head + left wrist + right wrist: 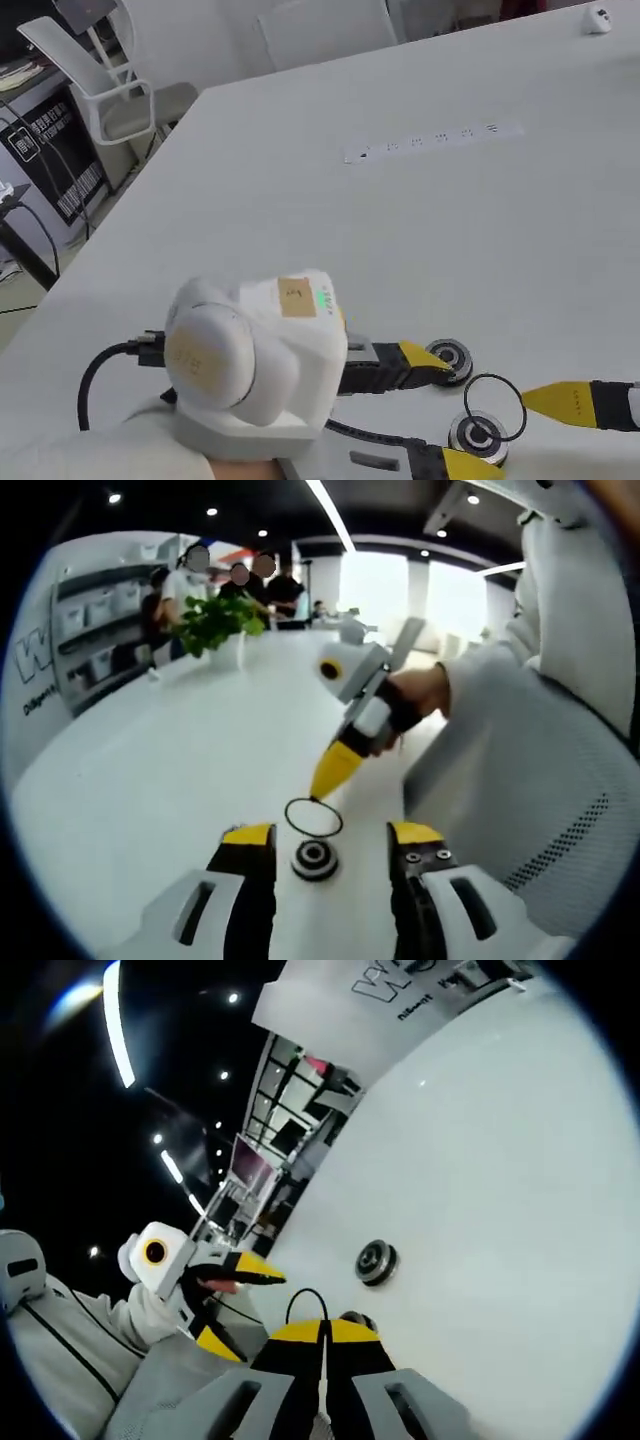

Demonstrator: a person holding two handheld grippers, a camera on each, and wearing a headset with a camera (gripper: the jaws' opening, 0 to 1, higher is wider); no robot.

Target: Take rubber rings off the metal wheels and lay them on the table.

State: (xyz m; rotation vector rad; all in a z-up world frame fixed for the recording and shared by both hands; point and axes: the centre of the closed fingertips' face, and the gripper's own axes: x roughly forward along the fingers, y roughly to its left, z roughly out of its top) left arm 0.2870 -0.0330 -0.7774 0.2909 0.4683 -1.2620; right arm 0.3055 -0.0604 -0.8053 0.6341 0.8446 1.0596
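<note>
1. Left gripper (pixel 332 834): jaws apart, nothing clamped. One metal wheel (pixel 478 436) sits on the table (pixel 300 200) in the gap between the yellow tips; contact with either tip cannot be told.
2. Second metal wheel (pixel 447 357): flat on the table, just beyond the tip of the left gripper's far jaw, a little further from the person than the first wheel.
3. Right gripper (pixel 322 1332): comes in from the right in the head view, yellow tips pressed together on the thin black rubber ring (pixel 287 818).
4. Ring: off the wheel, held as an open loop. In the head view its near edge overlaps the first wheel. In the left gripper view it hangs just beyond that wheel.
5. In the way: the left gripper's bulky white body (pixel 255 365) hides the near-left table surface in the head view. A black cable (pixel 95 375) loops out from it on the left.
6. Surroundings: white power strip (pixel 435 141) further back on the table, well apart from the wheels. Small white object (pixel 598 18) at the far right corner. White chair (pixel 100 85) off the table's far left edge.
7. Left gripper view, background: potted plant (pixel 212 625) at the far end of the table, people standing behind it.
</note>
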